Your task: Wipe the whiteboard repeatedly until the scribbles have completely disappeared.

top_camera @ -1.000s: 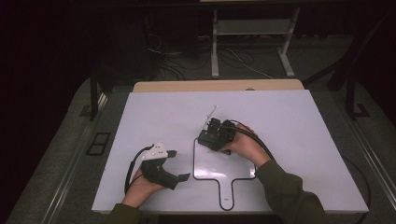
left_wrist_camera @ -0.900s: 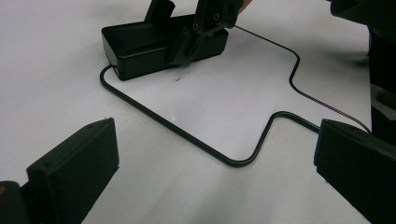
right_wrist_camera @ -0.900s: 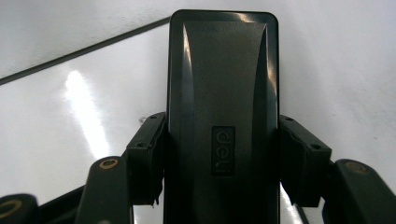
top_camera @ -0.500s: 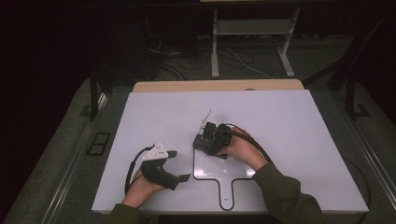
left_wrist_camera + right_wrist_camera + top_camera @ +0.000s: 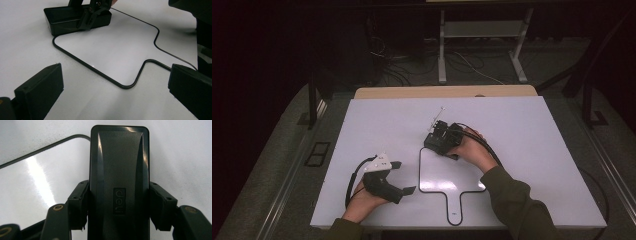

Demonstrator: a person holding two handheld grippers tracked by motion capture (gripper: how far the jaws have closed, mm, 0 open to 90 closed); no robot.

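eraser (image 5: 119, 182) is clamped in the right gripper (image 5: 437, 141) and has been slid to the board (image 5: 447, 172) corner; wiping looks near. left gripper (image 5: 404, 176) is open, empty.

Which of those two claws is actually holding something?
The right claw, at the outline's top left corner: it is shut on the black eraser block. The left claw rests open near the table's front edge, with nothing between its jaws.

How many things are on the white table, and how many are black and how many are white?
Black block, like a whiteboard eraser, clamped in the right gripper: 1
White paddle-shaped board with a black rim: 1
Black grippers, counting the left gripper too: 2
Total on the white table: 4
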